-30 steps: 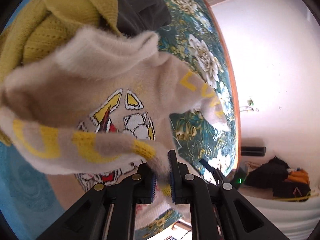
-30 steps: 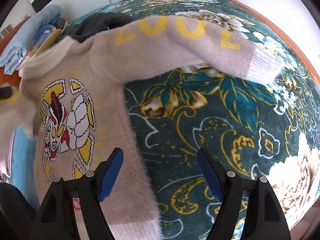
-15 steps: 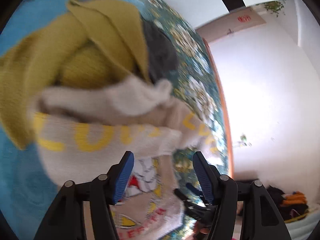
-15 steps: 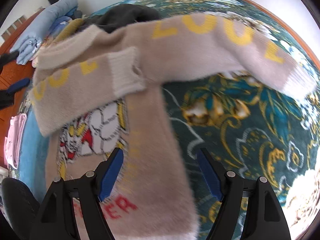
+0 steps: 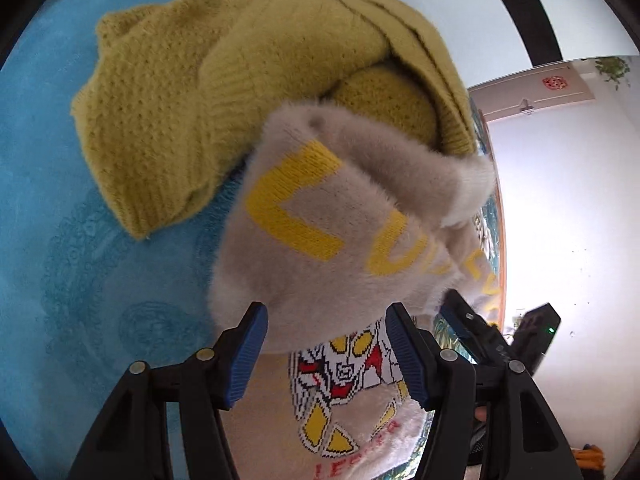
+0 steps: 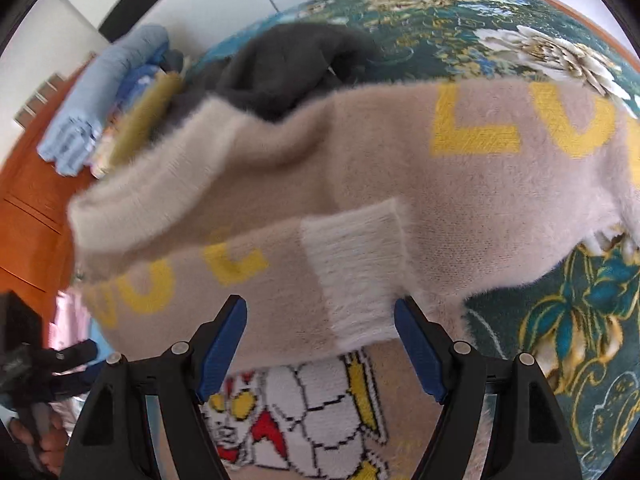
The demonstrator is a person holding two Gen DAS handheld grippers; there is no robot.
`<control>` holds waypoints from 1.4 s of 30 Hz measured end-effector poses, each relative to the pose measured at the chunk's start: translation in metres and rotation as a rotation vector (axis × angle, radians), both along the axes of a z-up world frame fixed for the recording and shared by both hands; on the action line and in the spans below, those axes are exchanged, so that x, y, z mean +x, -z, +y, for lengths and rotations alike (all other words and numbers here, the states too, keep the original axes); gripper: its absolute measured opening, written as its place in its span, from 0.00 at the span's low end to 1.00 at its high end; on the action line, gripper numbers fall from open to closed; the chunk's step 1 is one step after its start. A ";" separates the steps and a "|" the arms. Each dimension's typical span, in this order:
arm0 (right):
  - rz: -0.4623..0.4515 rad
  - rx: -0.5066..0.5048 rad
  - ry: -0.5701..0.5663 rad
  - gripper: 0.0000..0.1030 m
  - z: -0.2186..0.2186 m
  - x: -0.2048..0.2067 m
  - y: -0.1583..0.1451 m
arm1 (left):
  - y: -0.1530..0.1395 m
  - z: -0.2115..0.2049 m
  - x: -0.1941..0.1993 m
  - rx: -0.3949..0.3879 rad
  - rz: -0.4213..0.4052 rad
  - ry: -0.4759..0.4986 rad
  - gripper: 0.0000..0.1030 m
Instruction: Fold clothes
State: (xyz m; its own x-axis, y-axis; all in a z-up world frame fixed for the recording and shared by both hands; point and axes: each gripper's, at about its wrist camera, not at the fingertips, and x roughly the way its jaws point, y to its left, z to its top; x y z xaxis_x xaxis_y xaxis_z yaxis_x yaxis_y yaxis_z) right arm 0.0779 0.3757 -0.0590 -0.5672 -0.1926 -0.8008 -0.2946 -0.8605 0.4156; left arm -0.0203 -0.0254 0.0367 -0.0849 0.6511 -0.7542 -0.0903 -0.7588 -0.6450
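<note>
- Sweater (image 6: pixel 280 184) lies front-up on the bed (image 6: pixel 560 360), its collar toward the far edge beside the garment pile; one sleeve (image 6: pixel 240 280) is folded across the chest, white ribbed cuff (image 6: pixel 352 272) lying over the robot print (image 6: pixel 304 416).
- Step in hand, as I judge it: sleeve folding, with one sleeve in and the other (image 6: pixel 500 128) stretched out toward the bed's right side.
- Left gripper (image 5: pixel 322 354) hovers over the folded sleeve, fingers spread, holding nothing.
- Right gripper (image 6: pixel 320 350) sits just above the cuff, fingers also spread and empty; neither touches the knit that I can tell.
- Next move likely calls for pinching the outstretched sleeve near its end and laying it across the chest, then folding the hem up.
- Fabric is fuzzy, long-napped beige knit with yellow block letters; it looks soft and limp, and may slip or bunch under a shallow pinch.
- Mustard knit (image 5: pixel 208 120), coarse and ribbed, is heaped just behind the collar; a dark garment (image 6: pixel 288 68) lies near it.
- Bed cover is plush teal with gold floral patterning.
</note>
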 end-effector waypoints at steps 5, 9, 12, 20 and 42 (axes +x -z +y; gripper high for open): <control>0.074 0.113 0.110 0.75 0.046 0.064 -0.035 | -0.009 -0.026 0.015 -0.007 0.076 -0.047 0.64; 0.018 0.300 0.290 0.75 0.120 0.121 -0.054 | 0.005 -0.039 0.025 -0.056 0.073 -0.070 0.64; -0.071 0.409 0.336 0.75 0.163 0.141 -0.062 | 0.010 -0.041 0.021 -0.034 0.049 -0.092 0.64; -0.262 0.524 0.200 0.75 0.207 0.117 -0.027 | 0.018 -0.041 0.017 -0.025 0.015 -0.123 0.64; -0.271 0.289 -0.230 0.07 0.070 0.100 -0.063 | 0.013 -0.069 0.019 0.066 0.009 -0.207 0.64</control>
State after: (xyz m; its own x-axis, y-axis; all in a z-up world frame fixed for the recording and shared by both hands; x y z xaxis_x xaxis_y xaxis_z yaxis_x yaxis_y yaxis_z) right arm 0.1775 0.4454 0.0039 -0.2986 -0.0359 -0.9537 -0.1470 -0.9856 0.0831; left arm -0.0013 -0.0946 0.0236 -0.2287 0.6671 -0.7090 0.0570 -0.7179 -0.6938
